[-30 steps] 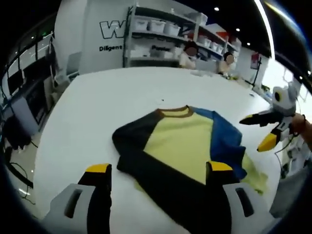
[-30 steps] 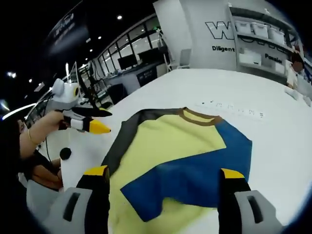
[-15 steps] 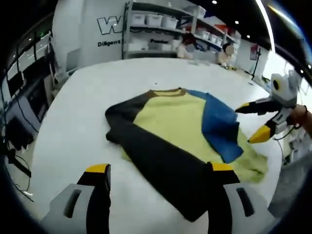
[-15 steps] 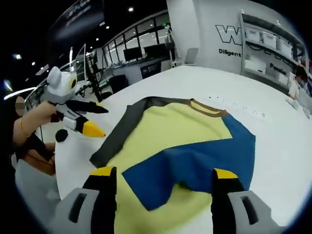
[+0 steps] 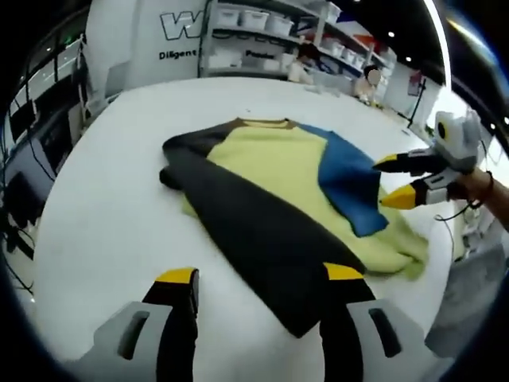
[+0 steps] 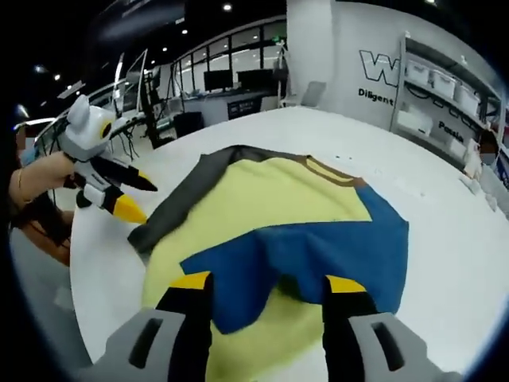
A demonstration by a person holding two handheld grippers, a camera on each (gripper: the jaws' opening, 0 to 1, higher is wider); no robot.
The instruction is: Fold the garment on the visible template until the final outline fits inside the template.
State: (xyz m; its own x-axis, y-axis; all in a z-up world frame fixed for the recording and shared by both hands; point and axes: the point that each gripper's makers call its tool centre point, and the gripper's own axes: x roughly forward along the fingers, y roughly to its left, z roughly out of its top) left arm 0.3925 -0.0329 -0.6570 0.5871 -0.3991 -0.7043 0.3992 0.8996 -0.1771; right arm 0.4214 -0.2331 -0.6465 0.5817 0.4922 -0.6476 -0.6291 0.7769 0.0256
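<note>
1. Two grippers are hovering over a white table (image 5: pixel 95 207), w/ the garment (image 5: pixel 278 171) lying spread on it, partly folded. No template outline can be made out on the tabletop.
2. Garment is showing a yellow body, brown collar (image 6: pixel 330 171), dark sleeve (image 5: pixel 254 239) and blue sleeve (image 6: pixel 318 255); both sleeves are lying folded across the yellow front.
3. Left gripper (image 5: pixel 258 278) is hanging just above the dark sleeve's cuff end, jaws spread apart, gripping nothing; the right-hand jaw is overlapping the cuff in left gripper view, contact unclear.
4. Right gripper (image 6: pixel 258 282) is sitting over the blue sleeve's lower edge, jaws apart w/ fabric showing between them, nothing pinched.
5. From the left gripper view, the right gripper is showing beside the blue sleeve's outer edge, yellow tips apart, a hand (image 5: pixel 477 187) holding it.
6. From the right gripper view, the left gripper is showing off the garment's dark-sleeve side, near the table edge, held by a hand (image 6: pixel 40 175).
7. Shelving w/ white bins (image 5: pixel 246 16) is standing beyond the garment's collar end, far off the table.
</note>
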